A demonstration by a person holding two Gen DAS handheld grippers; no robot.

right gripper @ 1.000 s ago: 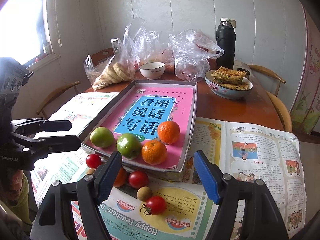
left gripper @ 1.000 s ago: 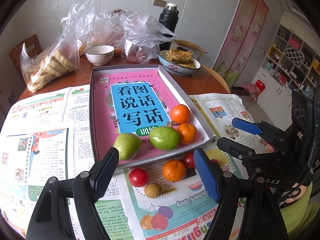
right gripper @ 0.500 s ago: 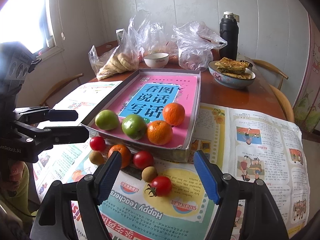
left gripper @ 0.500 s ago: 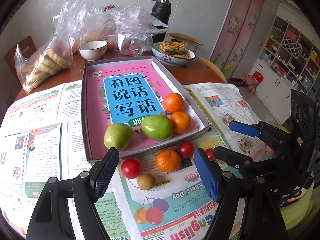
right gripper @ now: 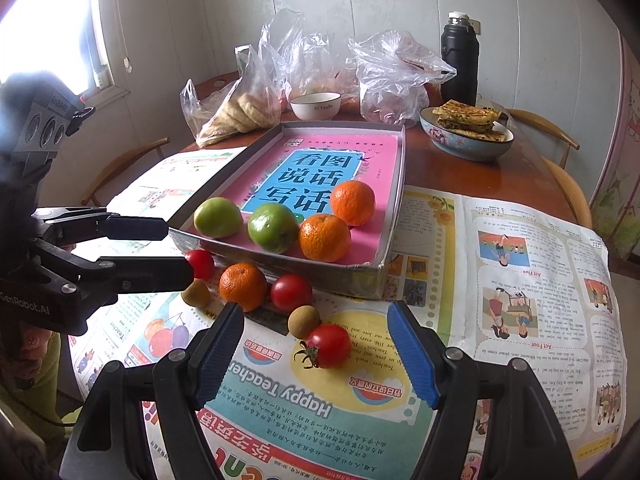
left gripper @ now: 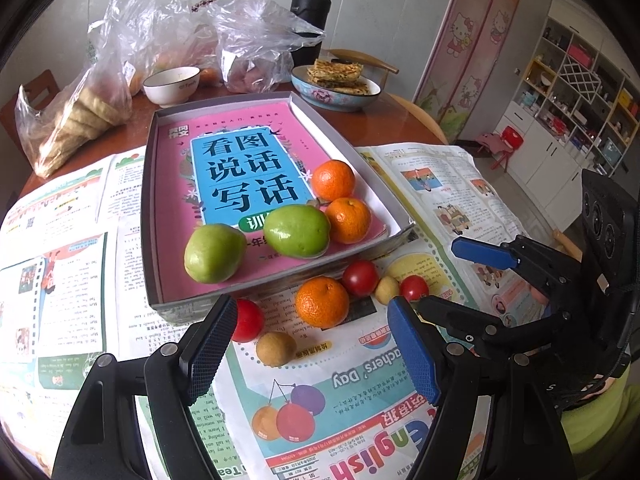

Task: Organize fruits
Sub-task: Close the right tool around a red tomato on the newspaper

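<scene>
A grey box lid (left gripper: pixel 152 216) (right gripper: pixel 396 216) with a pink book in it holds two green fruits (left gripper: pixel 296 230) (right gripper: pixel 218 217) and two oranges (left gripper: pixel 333 180) (right gripper: pixel 353 202). On the newspaper in front of it lie an orange (left gripper: pixel 322 301) (right gripper: pixel 243 286), three red tomatoes (left gripper: pixel 246 320) (right gripper: pixel 329 345) and two small brown fruits (left gripper: pixel 276 348) (right gripper: pixel 303 321). My left gripper (left gripper: pixel 312 344) is open and empty just short of the loose orange. My right gripper (right gripper: pixel 316 354) is open and empty, its fingers on either side of the near tomato.
At the back of the round wooden table (right gripper: pixel 512 184) stand plastic bags of food (left gripper: pixel 80 108), a white bowl (left gripper: pixel 171 85), a bowl of flatbread (left gripper: pixel 336 82) and a black flask (left gripper: pixel 310 16). Newspaper sheets (right gripper: pixel 532 264) cover the near half. Wooden chairs (right gripper: pixel 560 144) surround it.
Both grippers have moved forward and down toward the loose fruit on the newspaper. The fruit has not moved. Both stay open.
</scene>
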